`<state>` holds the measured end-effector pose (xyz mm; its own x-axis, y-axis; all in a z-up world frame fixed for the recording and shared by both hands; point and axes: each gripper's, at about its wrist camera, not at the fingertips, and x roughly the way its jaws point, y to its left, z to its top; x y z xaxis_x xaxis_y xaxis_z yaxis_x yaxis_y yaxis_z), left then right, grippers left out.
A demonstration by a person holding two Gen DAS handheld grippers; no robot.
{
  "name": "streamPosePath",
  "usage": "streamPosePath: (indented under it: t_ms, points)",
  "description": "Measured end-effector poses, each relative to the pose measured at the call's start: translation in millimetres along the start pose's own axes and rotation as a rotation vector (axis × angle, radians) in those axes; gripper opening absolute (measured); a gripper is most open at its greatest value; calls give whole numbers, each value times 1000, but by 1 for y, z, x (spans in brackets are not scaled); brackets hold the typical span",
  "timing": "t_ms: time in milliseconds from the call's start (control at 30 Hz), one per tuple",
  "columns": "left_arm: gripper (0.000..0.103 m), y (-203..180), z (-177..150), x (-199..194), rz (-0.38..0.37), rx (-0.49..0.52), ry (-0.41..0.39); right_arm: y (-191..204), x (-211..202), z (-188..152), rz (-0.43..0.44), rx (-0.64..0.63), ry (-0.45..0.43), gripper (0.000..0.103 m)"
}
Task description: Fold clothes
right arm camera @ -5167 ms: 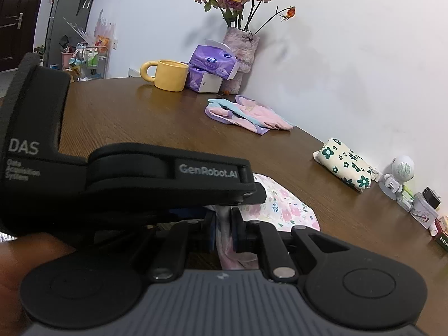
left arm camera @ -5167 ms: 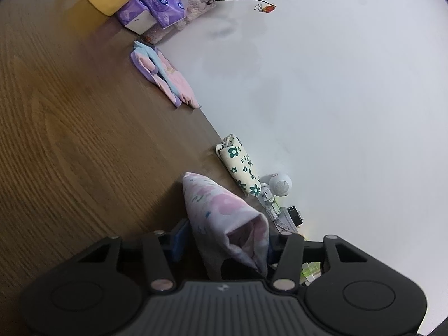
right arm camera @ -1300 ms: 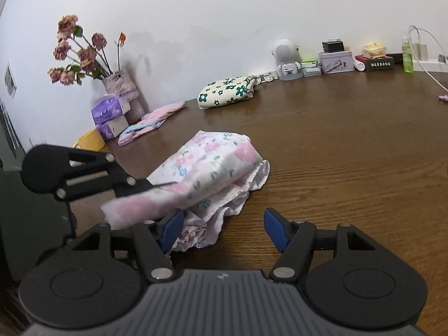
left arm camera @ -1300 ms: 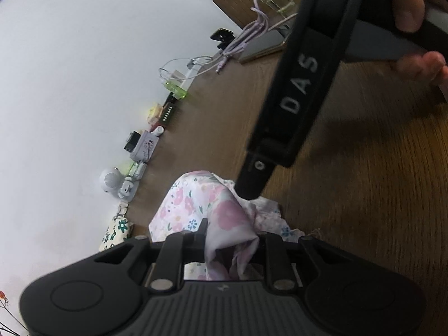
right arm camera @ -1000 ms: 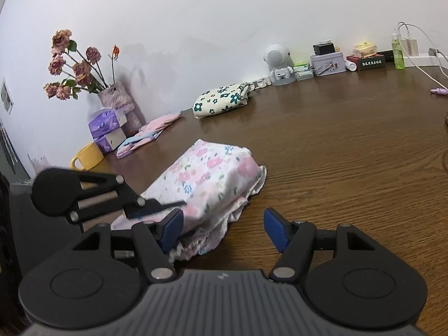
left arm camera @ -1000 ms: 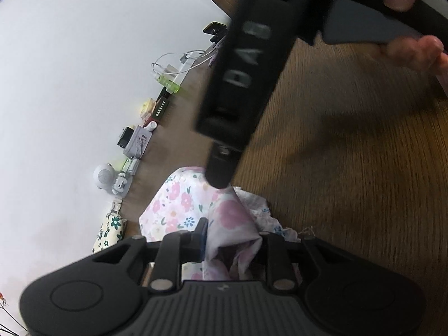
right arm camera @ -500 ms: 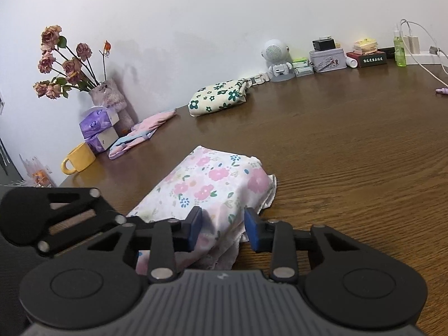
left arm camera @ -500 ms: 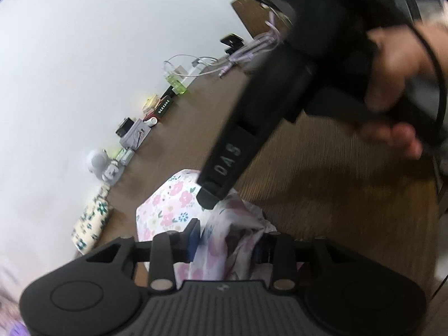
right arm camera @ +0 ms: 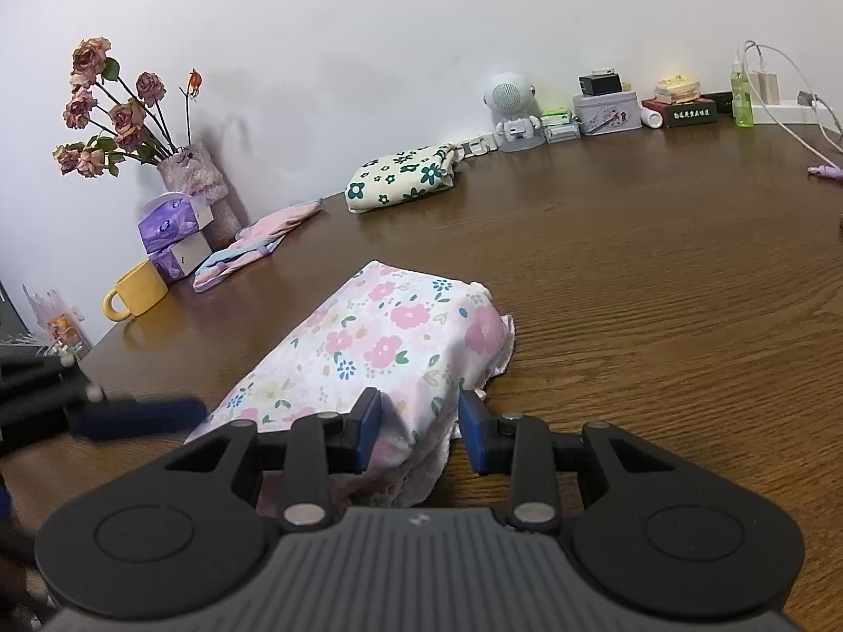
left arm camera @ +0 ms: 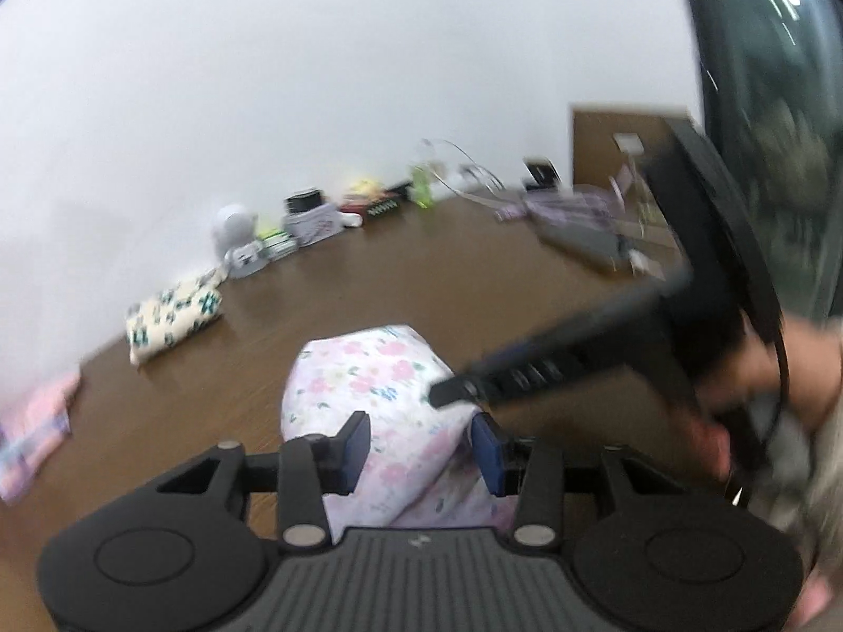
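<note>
Left wrist view: the left gripper point(left arm camera: 420, 442) has just been opening, its jaws now slack around the pink floral garment point(left arm camera: 369, 384) (blur hides any contact), apparently letting go. Right wrist view: the right gripper point(right arm camera: 420, 429) has closed on the garment's near end, likely pinning the fold; the cream floral bundle point(right arm camera: 403, 176) lies well beyond.

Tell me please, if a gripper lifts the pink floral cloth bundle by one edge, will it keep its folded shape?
Probably not. The pink floral cloth bundle looks soft: its edges sag and bunch between the right gripper pads. It likely droops and unfolds when lifted by one edge. Pushed, it would probably wrinkle rather than slide neatly on the wooden table.
</note>
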<state>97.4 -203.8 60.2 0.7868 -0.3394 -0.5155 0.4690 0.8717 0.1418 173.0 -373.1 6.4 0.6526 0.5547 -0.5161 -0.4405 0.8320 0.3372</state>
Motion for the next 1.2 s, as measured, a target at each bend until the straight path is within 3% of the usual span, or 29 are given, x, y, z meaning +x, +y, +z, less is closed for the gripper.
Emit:
streamPosePath:
  t_ms: [167, 300, 367, 533, 700, 800, 900, 1033, 1200]
  points:
    - [42, 15, 3, -1, -89, -135, 14, 3, -1, -2, -18, -21, 5, 32]
    - [42, 6, -1, -18, -136, -115, -27, 4, -1, -2, -23, -33, 12, 32]
    - [42, 1, -1, -13, -89, -60, -13, 3, -2, 0, -14, -27, 11, 33]
    - [16, -3, -8, 9, -95, -51, 58, -2, -8, 12, -29, -36, -15, 33]
    - [15, -11, -16, 30, -100, -13, 111, -1, -3, 24, -46, -69, -15, 33]
    - [19, -6, -16, 21, -108, -32, 71, -1, 3, 24, -49, -69, -2, 33]
    - [44, 3, -15, -3, -76, -39, 15, 7, -6, 18, -46, -77, -23, 34]
    - [46, 24, -29, -26, 11, -39, 22, 22, -33, 1, -43, -85, -62, 37]
    - [46, 43, -58, -28, 11, -57, 91, 48, -58, -34, -101, -126, -90, 38]
